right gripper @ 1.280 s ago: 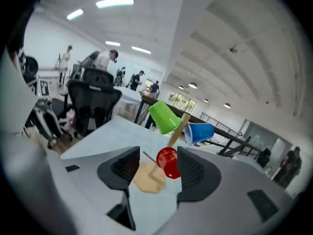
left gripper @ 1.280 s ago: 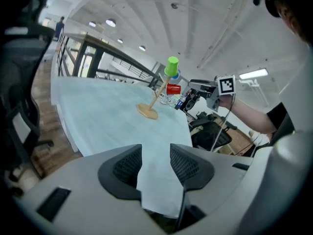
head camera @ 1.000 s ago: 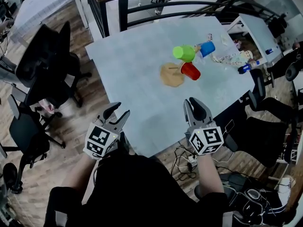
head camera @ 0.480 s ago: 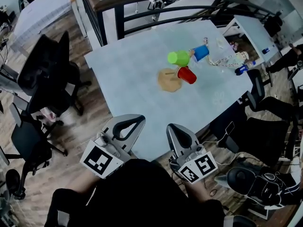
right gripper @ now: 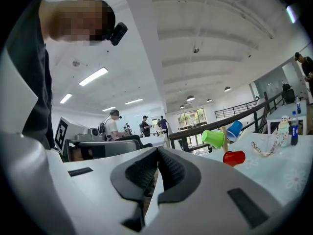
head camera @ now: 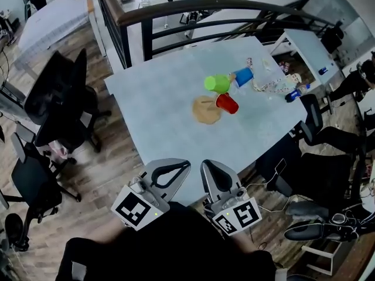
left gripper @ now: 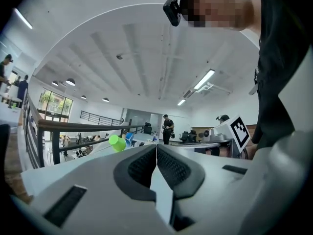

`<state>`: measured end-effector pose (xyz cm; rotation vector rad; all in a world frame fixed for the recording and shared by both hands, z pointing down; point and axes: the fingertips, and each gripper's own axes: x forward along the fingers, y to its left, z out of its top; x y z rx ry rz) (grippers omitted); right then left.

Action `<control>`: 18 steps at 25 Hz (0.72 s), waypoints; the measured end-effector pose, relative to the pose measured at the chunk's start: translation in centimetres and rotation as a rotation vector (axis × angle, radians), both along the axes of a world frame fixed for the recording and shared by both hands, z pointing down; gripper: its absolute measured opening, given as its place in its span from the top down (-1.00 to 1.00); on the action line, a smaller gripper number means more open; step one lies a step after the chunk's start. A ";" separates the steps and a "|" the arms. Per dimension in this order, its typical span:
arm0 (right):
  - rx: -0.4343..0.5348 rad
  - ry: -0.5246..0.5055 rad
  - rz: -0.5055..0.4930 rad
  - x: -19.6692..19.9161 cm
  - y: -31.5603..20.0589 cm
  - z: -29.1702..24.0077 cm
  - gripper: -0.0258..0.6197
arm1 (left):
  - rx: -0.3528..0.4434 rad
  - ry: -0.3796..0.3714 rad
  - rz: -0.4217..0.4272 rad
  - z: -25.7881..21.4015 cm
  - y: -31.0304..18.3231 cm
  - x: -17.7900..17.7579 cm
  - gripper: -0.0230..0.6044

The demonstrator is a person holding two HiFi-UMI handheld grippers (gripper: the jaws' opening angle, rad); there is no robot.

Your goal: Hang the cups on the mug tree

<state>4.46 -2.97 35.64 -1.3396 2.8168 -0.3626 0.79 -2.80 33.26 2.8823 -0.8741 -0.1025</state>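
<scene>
**Head view.** At 6 o'clock, over the near edge of the table (head camera: 158,104): left gripper (head camera: 186,166) and right gripper (head camera: 206,166) side by side, tips near each other but apart. Fingers (head camera: 176,180) of both pressed together, nothing between. At 1 o'clock on the table, well apart from both: mug tree (head camera: 206,109) on its round wooden base, green cup (head camera: 217,84) and blue cup (head camera: 242,76) at its top, red cup (head camera: 227,103) lower, at 2 o'clock of the base. Only here: the whole tabletop, and black chairs (head camera: 58,98) at 9 o'clock.

**Left gripper view.** Fingers shut pad to pad, empty. At 10 o'clock, far off: green cup and a sliver of blue cup. Red cup out of sight. Only here: marker cube (left gripper: 238,129) of the right gripper, at 3 o'clock.

**Right gripper view.** Fingers closed on each other, empty. At 2 o'clock: all 3 cups in profile, plus the tree's wooden post (right gripper: 225,145), green and blue tilted off it. Red cup hung or lying: cannot tell. Clearer here: bottle (right gripper: 293,129) at 3 o'clock.
</scene>
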 end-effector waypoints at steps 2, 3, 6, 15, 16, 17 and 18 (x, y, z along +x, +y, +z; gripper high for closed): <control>0.018 -0.003 0.003 -0.1 0.0 -0.7 0.83 | -0.009 0.008 0.011 -0.1 0.1 0.2 0.86; 0.026 -0.005 0.004 -0.1 0.1 -1.0 0.83 | -0.012 0.013 0.016 -0.2 0.1 0.3 0.86; 0.044 -0.012 0.013 0.0 0.4 -1.6 0.83 | -0.016 0.020 0.027 -0.2 0.2 0.6 0.86; 0.060 -0.022 0.029 0.7 0.7 -2.1 0.83 | -0.018 0.022 0.045 -0.4 0.1 1.3 0.85; 0.061 -0.021 0.030 0.8 0.7 -2.1 0.83 | -0.020 0.021 0.044 -0.4 0.2 1.4 0.86; 0.061 -0.020 0.031 0.9 0.7 -2.1 0.83 | -0.023 0.020 0.044 -0.3 0.2 1.5 0.86; 0.061 -0.020 0.033 1.0 0.7 -2.1 0.83 | -0.026 0.019 0.044 -0.2 0.2 1.5 0.85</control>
